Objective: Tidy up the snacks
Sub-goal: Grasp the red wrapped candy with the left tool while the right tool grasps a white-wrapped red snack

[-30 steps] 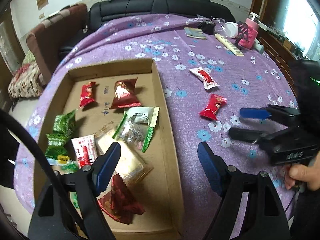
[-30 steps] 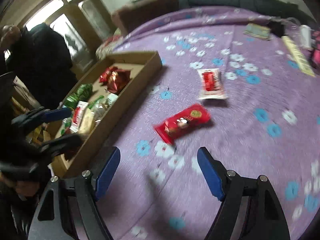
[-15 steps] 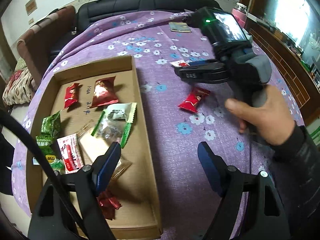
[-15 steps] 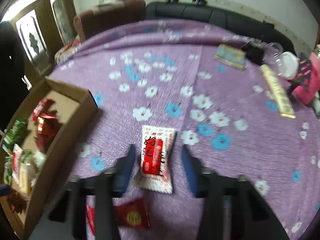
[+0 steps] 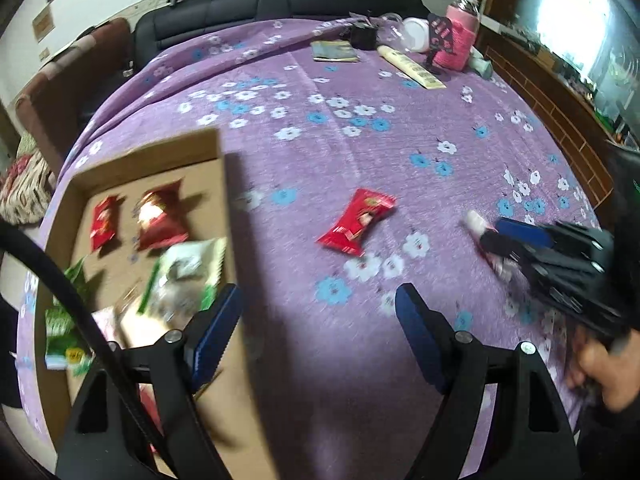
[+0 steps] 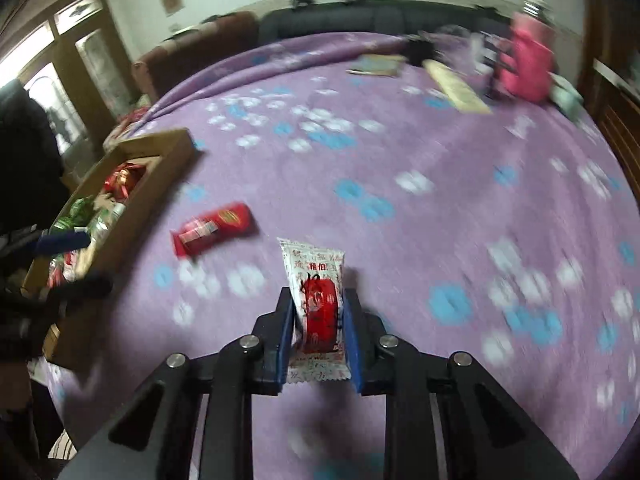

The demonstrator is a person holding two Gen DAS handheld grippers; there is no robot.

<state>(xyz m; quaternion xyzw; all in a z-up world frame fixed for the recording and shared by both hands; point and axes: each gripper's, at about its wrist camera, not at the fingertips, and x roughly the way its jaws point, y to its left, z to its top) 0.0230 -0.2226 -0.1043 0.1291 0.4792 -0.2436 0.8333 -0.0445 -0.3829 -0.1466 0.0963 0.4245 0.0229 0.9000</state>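
Right gripper (image 6: 318, 316) has the white-and-red packet (image 6: 316, 300) pinched between its blue pads, packet upright and lifted off the purple cloth (image 6: 440, 208); the log-free read is that the jaws are easing open a touch, yet the pads look pressed on both sides of the wrapper, so it counts as gripped. The left wrist view shows that same gripper to the right of the box (image 5: 224, 184), well apart from it, blurred. Left gripper (image 5: 320, 320) hangs wide open with nothing between its jaws, over the box's near right edge. The cardboard box already holds most of the snacks: two red packets toward its far end, green ones along its left wall, a green-and-white pack (image 5: 188, 264) near its right wall, and more under the left gripper that are hard to make out. One red packet (image 5: 358, 222) lies loose on the cloth just right of the box, between the box and the right gripper. Judged progress: mostly done. Left to do: carry the held packet into the box, then fetch the red one. The clutter far beyond the box (pink bottle (image 5: 458, 40), a flat booklet, a long tube) does not look like snacks; cannot tell for sure.
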